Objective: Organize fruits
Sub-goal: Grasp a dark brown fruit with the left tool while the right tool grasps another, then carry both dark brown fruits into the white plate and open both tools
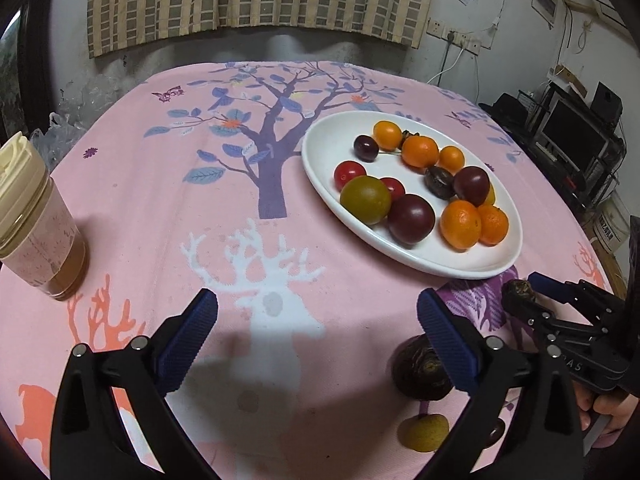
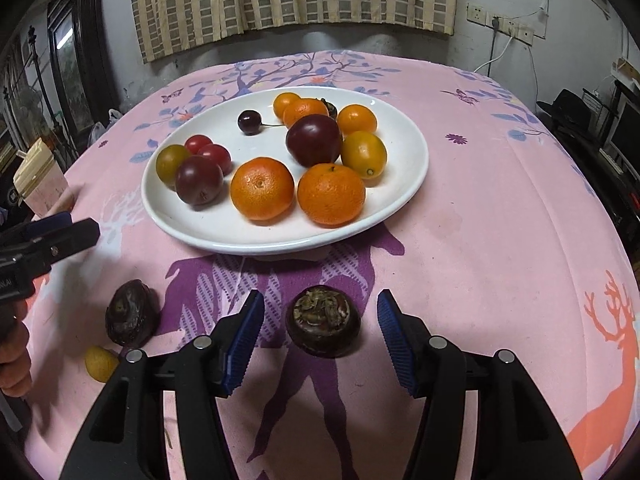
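- Right gripper (image 2: 320,338) spread open, jaws either side of a squat dark-brown water chestnut with a flaky tan crown (image 2: 323,326), pads clear of it; nothing clasped yet.
- Left gripper (image 1: 316,340) released wide and empty above the pink printed tablecloth (image 1: 160,200).
- Best centred over the chestnut's widest girth before closing, pads low on the flanks, not on the crumbly crown.
- Gentle squeeze advised: rind looks hard and smooth, likely to slip out sideways.
- Then a lift to the oval white glazed plate (image 2: 192,236), just beyond, into a bare patch near the front rim.
- Already on the plate: pebbled orange mandarins (image 2: 262,188), glossy maroon plums (image 2: 314,140), small red cherry tomatoes (image 2: 216,154), a stemmed dark cherry (image 2: 249,122).
- Still on the cloth, left of the chestnut: a second wrinkled dark chestnut (image 2: 130,314) and a small yellow oval fruit (image 2: 100,362).
- Soft cloth, so round fruit may roll when nudged.
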The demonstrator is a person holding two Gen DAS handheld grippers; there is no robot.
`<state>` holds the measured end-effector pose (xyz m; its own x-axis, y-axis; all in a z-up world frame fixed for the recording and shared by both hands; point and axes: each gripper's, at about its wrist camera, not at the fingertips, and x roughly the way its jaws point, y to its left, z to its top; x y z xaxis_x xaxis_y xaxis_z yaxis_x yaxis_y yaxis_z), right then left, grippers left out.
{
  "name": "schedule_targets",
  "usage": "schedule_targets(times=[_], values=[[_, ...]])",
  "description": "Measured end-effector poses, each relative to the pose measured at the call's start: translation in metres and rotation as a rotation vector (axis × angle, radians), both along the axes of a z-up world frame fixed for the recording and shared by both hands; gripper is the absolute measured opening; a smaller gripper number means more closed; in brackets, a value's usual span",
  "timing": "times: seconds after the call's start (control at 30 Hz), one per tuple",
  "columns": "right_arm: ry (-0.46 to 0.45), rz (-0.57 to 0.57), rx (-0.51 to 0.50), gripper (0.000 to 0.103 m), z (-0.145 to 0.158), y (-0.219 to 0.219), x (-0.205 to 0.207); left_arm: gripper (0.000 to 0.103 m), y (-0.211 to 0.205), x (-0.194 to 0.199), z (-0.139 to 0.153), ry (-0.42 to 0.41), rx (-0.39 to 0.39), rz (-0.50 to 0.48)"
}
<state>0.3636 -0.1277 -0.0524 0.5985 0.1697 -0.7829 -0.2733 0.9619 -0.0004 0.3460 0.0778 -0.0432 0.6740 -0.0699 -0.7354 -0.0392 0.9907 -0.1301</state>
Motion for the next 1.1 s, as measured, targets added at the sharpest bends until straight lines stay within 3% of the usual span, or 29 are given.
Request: schedule_targets(times=[0.13, 0.27, 0.5, 0.7, 0.77, 0.83, 0.93, 1.1], values=[[0.031, -0.009, -0.004, 0.059, -0.004, -0.001, 0.001, 0.098, 0.001, 0.001, 0.000, 0.006, -0.002, 0.003], [0.025, -0.004, -0.041, 0.039, -0.005, 0.001, -0.002, 0.098, 0.001, 0.001, 0.000, 0.009, 0.001, 0.002], [0.017, -0.021, 0.028, 0.039, 0.002, -0.009, -0.004, 0.098, -0.004, 0.002, -0.005, 0.036, -0.008, -0.023], [0.016, -0.024, 0.018, 0.039, 0.003, -0.008, -0.003, 0.098, -0.035, -0.013, -0.011, 0.090, -0.070, -0.143], [0.017, -0.026, 0.019, 0.039, 0.003, -0.008, -0.003, 0.095, -0.050, -0.018, -0.015, 0.095, -0.044, -0.197], [0.016, -0.027, 0.017, 0.039, 0.003, -0.009, -0.002, 0.077, -0.062, -0.021, -0.018, 0.094, 0.009, -0.237], [0.017, -0.026, 0.015, 0.039, 0.003, -0.008, -0.003, 0.062, -0.070, -0.021, -0.025, 0.115, 0.032, -0.262], [0.014, -0.020, 0.014, 0.039, 0.003, -0.007, -0.004, 0.058, -0.073, -0.021, -0.031, 0.126, 0.040, -0.264]])
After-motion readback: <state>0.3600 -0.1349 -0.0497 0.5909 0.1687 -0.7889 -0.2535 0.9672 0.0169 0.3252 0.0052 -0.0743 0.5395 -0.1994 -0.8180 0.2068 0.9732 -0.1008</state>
